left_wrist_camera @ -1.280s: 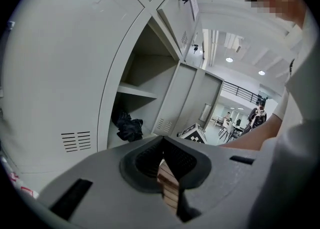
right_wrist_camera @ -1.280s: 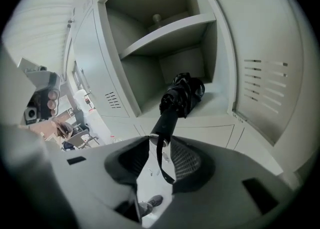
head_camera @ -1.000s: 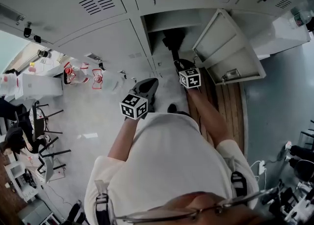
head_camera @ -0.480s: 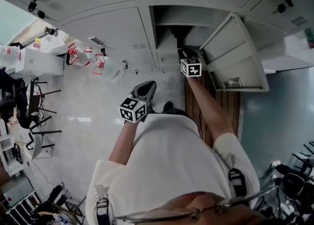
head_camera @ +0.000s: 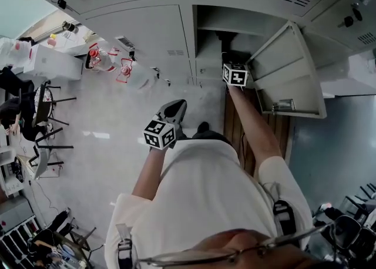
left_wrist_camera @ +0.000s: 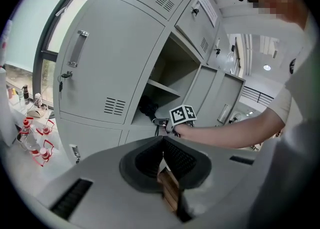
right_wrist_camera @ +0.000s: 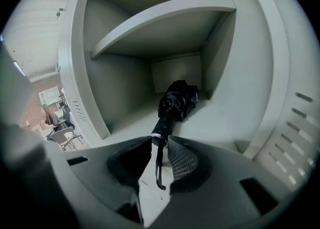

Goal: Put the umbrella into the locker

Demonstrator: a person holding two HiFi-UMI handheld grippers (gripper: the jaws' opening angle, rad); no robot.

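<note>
Now R gripper (right_wrist_camera: 159,141) clamps umbrella (right_wrist_camera: 177,103) handle in locker (right_wrist_camera: 122,105) under shelf (right_wrist_camera: 160,23); L gripper (left_wrist_camera: 162,142) closed, empty; door (head_camera: 288,68) open.

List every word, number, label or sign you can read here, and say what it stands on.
No text here is readable.
Sheet on an upper locker door: print too small to read.
Marker cubes: black-and-white square patterns, no letters or digits.

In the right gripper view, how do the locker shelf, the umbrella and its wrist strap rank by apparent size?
Largest to smallest:
locker shelf
umbrella
wrist strap
The strap is nearest the camera, yet looks smallest.
</note>
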